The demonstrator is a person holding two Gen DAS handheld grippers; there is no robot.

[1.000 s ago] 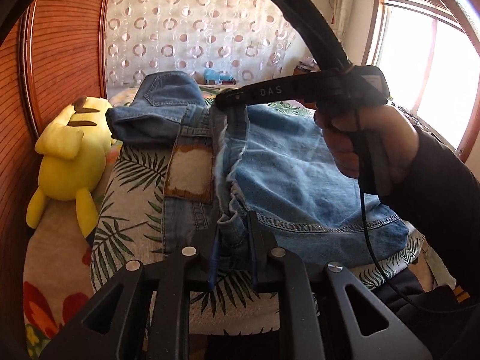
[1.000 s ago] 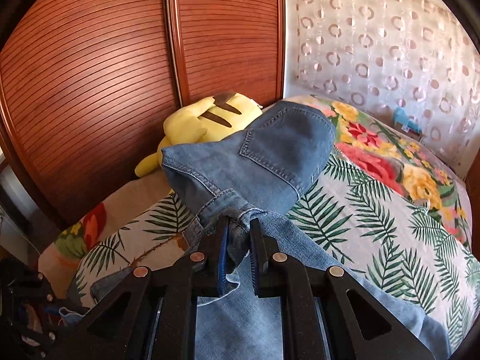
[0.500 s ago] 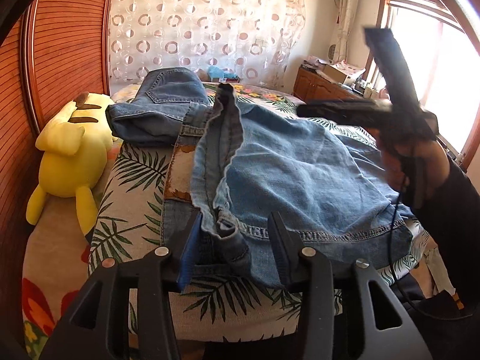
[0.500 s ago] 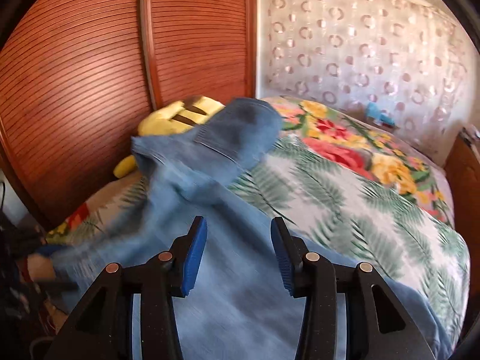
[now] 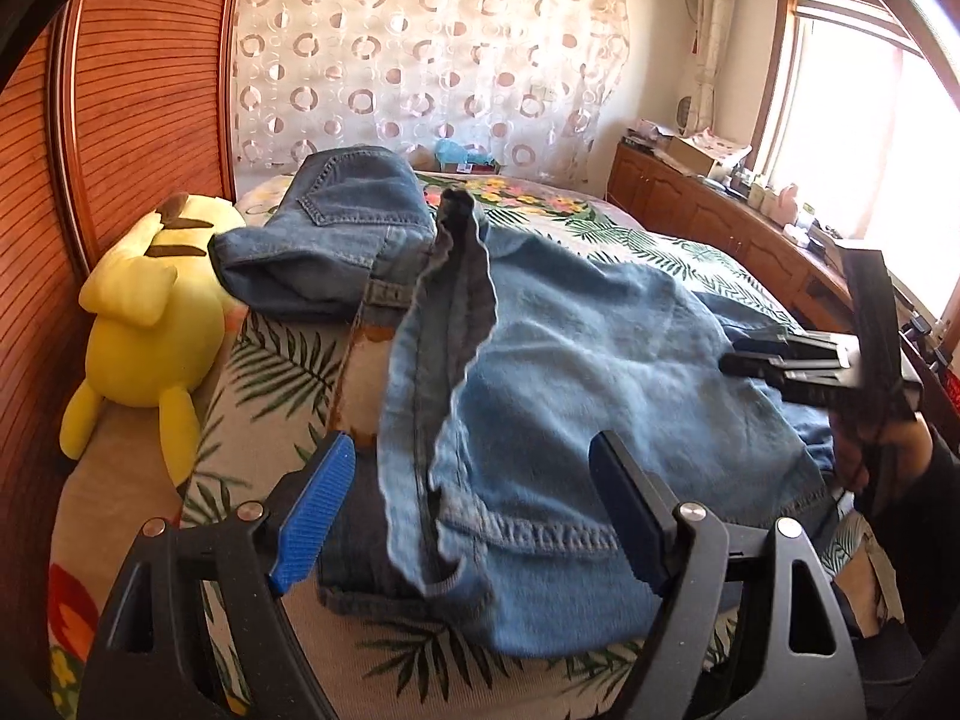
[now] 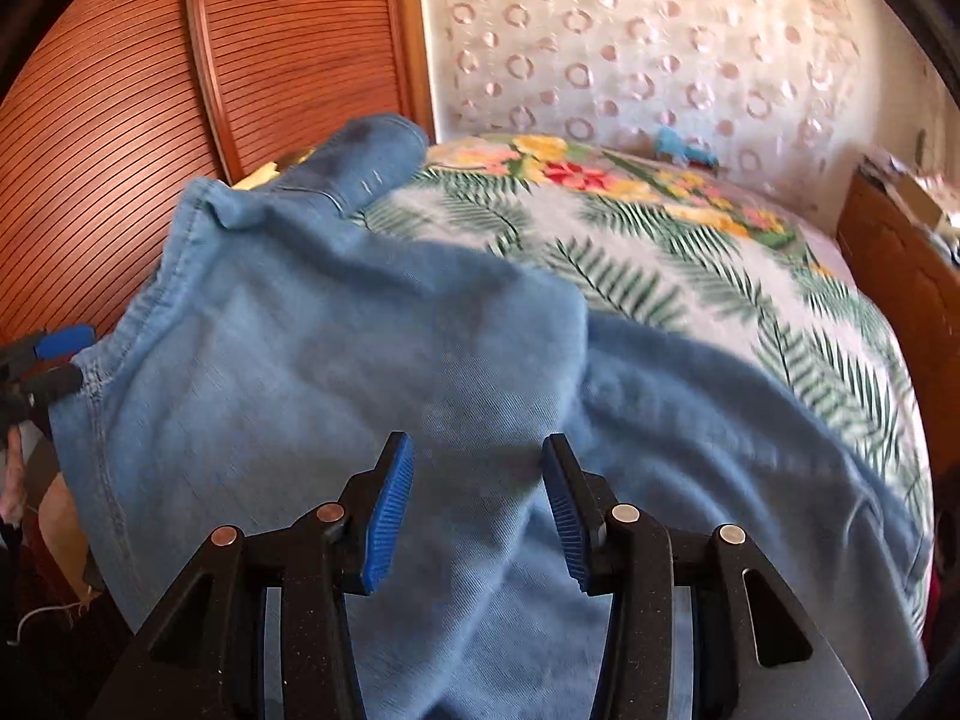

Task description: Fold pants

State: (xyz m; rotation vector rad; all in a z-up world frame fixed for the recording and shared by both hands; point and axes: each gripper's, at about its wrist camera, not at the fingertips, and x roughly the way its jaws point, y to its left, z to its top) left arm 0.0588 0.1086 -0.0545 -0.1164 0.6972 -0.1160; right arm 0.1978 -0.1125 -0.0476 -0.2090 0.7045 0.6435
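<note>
My left gripper (image 5: 468, 516) stands wide, its jaws having just been opening, with the hem of the pants (image 5: 576, 372) lying loose between them, gripped by nothing. From here the denim runs away toward twelve o'clock, its long axis ending at the seat pocket by the yellow plush toy (image 5: 144, 324) at ten o'clock. My right gripper (image 6: 477, 507) is part open and empty, hovering over the cloth's three o'clock side. I judge the left nearer the raised seam ridge for the next fold.
</note>
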